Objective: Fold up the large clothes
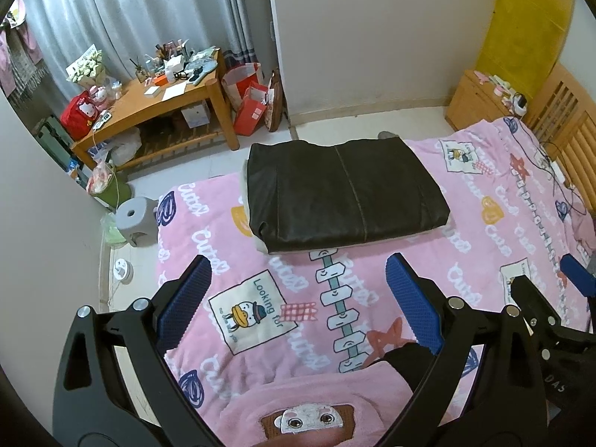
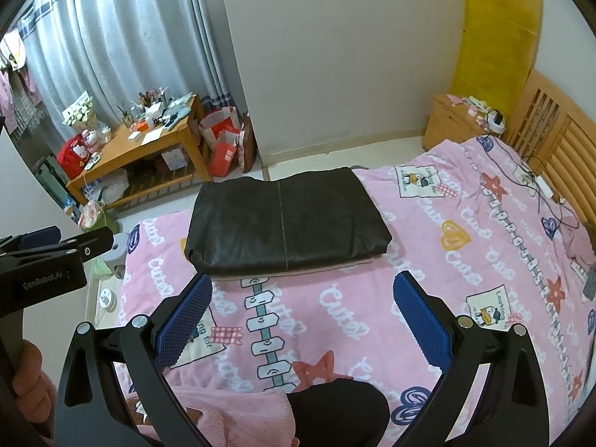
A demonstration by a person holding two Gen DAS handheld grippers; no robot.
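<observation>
Dark jacket (image 1: pixel 346 193) lies folded at bed (image 1: pixel 409 279) far edge. Left hand-held gripper (image 1: pixel 298 298) & right hand-held gripper (image 2: pixel 301 316) both wide open, empty, short of it. Risk: nudging it off edge, unfolding.

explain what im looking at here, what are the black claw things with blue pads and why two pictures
Those are two hand-held grippers, each carried by a person, each with a fisheye camera looking along its fingers. One picture is from the left gripper, the other from the right gripper. Both are open and hold nothing. Ahead, on the pink cartoon-print blanket covering the bed, lies a folded dark leather-look garment stacked on something pale. The left view catches the right gripper at its right edge, and the right view shows the left one at its left edge.
</observation>
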